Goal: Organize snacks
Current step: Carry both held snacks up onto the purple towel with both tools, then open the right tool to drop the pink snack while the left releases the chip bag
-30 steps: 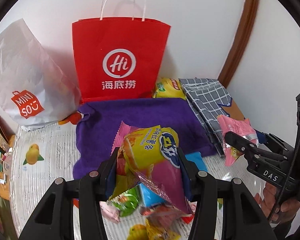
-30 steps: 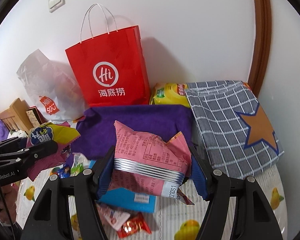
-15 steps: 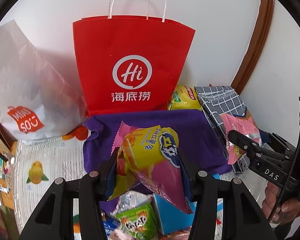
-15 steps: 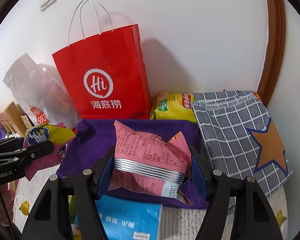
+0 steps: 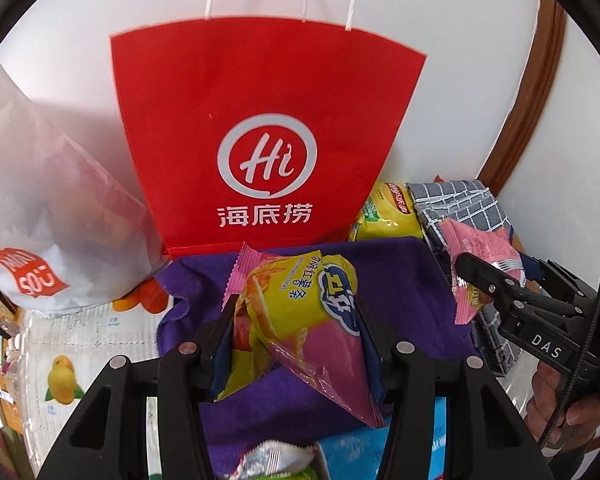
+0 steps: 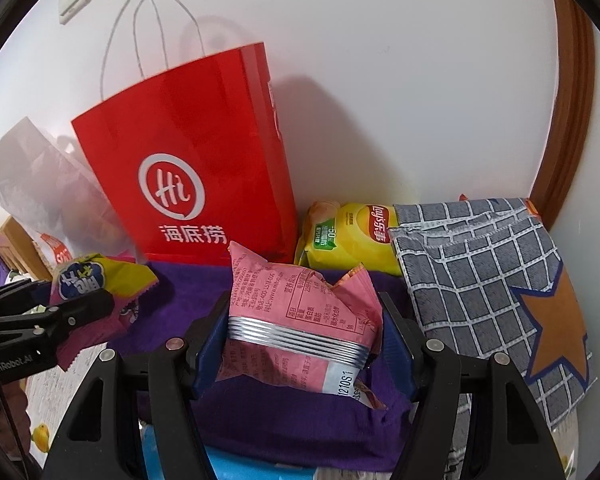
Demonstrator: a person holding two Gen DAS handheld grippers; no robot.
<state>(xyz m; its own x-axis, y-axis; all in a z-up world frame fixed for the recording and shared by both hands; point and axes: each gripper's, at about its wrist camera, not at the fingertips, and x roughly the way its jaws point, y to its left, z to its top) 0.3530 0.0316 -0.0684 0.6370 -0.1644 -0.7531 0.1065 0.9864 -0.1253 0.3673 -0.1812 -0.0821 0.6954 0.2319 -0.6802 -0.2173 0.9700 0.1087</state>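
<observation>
The left hand-held gripper is closed on a yellow and pink snack bag, its blue pads pressing the bag's sides and holding it in the air above a purple cloth. The right hand-held gripper is clamped on a pink snack packet in the same way, over the same cloth. Behind the cloth a red paper bag stands upright against the white wall, with a white plastic bag to its left and a yellow crisp bag to its right. A grey checked cloth bag with an orange star lies beside the crisp bag. A person's hand grips the right handle.
</observation>
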